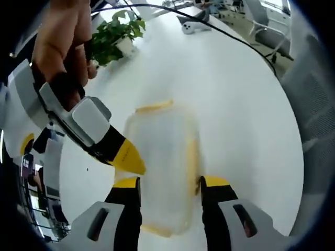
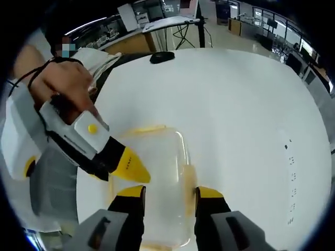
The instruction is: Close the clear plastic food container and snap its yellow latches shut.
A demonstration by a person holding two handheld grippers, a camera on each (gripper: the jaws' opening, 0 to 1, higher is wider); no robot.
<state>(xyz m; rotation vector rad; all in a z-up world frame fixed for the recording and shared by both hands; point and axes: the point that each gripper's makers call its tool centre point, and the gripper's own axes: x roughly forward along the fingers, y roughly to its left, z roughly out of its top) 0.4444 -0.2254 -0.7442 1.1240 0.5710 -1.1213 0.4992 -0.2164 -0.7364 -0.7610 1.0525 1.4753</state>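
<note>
Yellow-tipped black jaws of the left gripper [image 1: 170, 184] rise at the bottom of the left gripper view, set apart to either side of the clear plastic food container [image 1: 163, 164], one tip by each long wall; whether they press the walls or only flank them cannot be told, since the box is blurred. Its lid seems to lie on top, with a yellow latch [image 1: 153, 107] at the far end and another yellow strip along the right side. From the left of that view the right gripper [image 1: 128, 157] reaches in, its yellow tip at the container's left edge, held by a hand [image 1: 60, 44]. Beyond lies the white table [image 1: 230, 99], with a potted green plant [image 1: 112, 34], a black cable and a small white device at its far edge, and chairs past that. In the right gripper view the right gripper's own jaws [image 2: 170, 192] likewise stand apart astride the container [image 2: 157, 172], while the left gripper [image 2: 131, 166] comes in from the left with its yellow tip at the container's near-left edge, a hand [image 2: 65, 83] gripping its white body. A dark flat object [image 2: 162, 56] rests on the far part of the table [image 2: 251, 115].
</note>
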